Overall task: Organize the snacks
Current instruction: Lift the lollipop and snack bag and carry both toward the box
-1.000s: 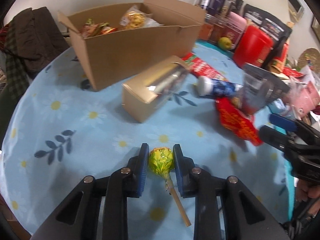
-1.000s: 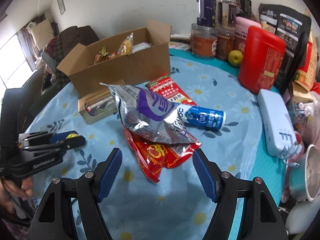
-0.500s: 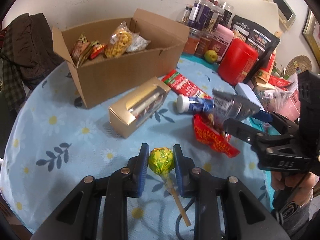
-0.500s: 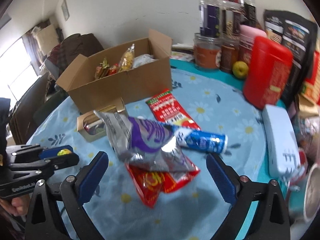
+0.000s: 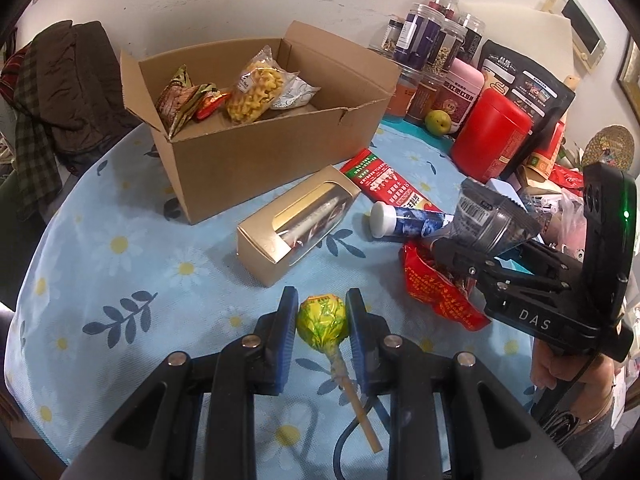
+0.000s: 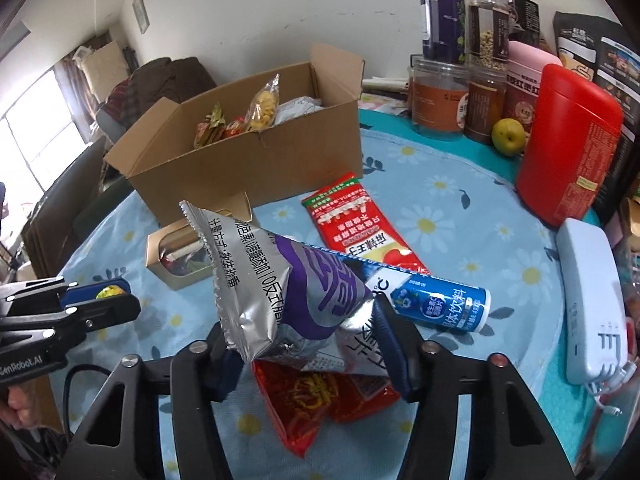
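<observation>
A round lollipop in a yellow-green wrapper (image 5: 321,319) sits clamped between the blue pads of the left gripper (image 5: 322,320), its pale stick pointing back toward the camera, lifted above the surface (image 5: 120,280), which wears a light blue cloth printed with daisies and dark leaves. The right gripper (image 6: 308,344) is closing its jaws on a crinkled silver and purple foil snack bag (image 6: 280,280); the bag stands between the pads, and the pads appear to press its lower end. Under that bag lies a red foil snack packet (image 6: 308,404), flat on the cloth. Just beyond it a blue and white drink tube with a white cap (image 6: 440,300) lies on its side, and beside that a flat red packet with white print (image 6: 360,224). A small gold-coloured carton with a clear window (image 5: 296,222) lies near the middle of the surface. Behind it stands an open brown cardboard box (image 5: 260,148) that holds several snack packs, among them a clear bag of yellow puffs (image 5: 256,88). At the far right edge are a red canister (image 5: 492,136), a green-yellow fruit (image 5: 438,122) and clear jars with dark labels (image 6: 444,24). A white power strip (image 6: 592,300) lies at the right of the surface in the right wrist view.
</observation>
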